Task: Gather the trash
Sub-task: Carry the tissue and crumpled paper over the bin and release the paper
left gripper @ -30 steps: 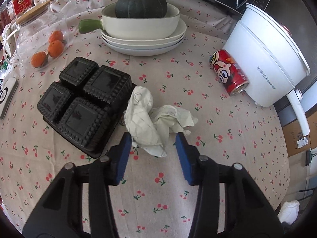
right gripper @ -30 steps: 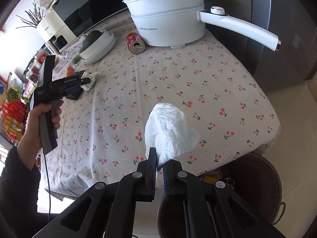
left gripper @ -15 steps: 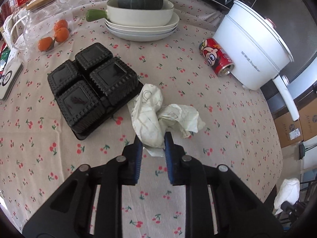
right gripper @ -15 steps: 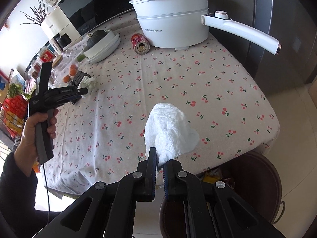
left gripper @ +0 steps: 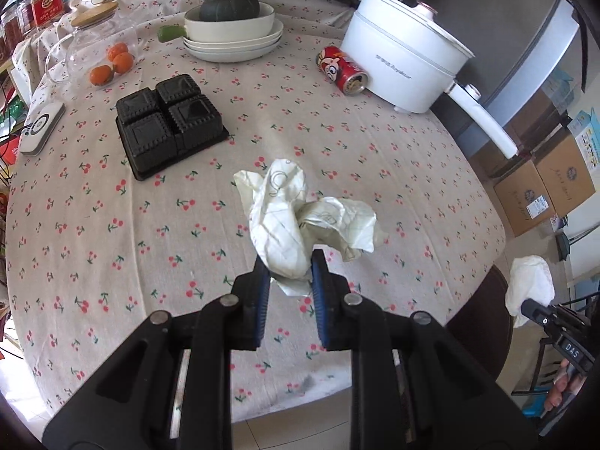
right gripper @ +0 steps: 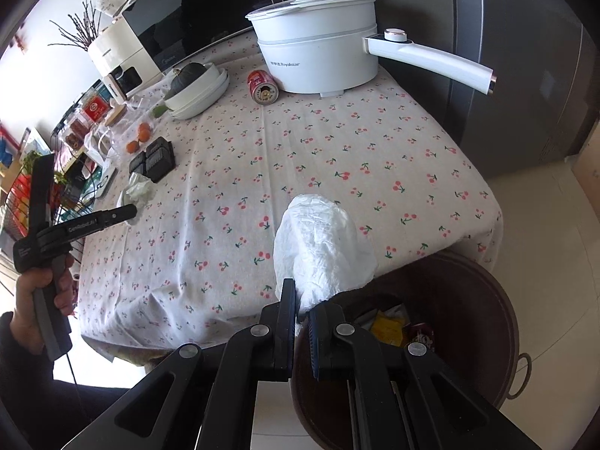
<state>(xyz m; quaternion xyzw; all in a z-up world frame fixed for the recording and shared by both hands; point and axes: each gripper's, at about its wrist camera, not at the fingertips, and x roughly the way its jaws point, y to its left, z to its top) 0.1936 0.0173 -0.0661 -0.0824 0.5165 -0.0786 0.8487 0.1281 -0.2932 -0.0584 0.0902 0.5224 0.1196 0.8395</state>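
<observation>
My left gripper (left gripper: 288,262) is shut on a crumpled cream paper wrapper (left gripper: 296,221) and holds it lifted above the cherry-print tablecloth (left gripper: 150,225). My right gripper (right gripper: 303,300) is shut on a crumpled white tissue (right gripper: 322,247), held past the table's near edge above a dark brown bin (right gripper: 468,322) with trash inside. The left gripper (right gripper: 127,212) and its wrapper (right gripper: 137,191) also show in the right wrist view. A red can (left gripper: 343,71) lies on its side by the white pot. A black plastic tray (left gripper: 168,123) sits on the table.
A white electric pot (left gripper: 405,63) with a long handle stands at the back right. Stacked white dishes (left gripper: 232,33) hold a dark squash. A glass jar with oranges (left gripper: 108,63) and a white device (left gripper: 41,127) are at the left. Cardboard boxes (left gripper: 543,187) stand on the floor.
My left gripper closed on the paper wrapper, lifted it and drew it back from the black tray. My right gripper moved with the tissue off the table's edge, over the bin.
</observation>
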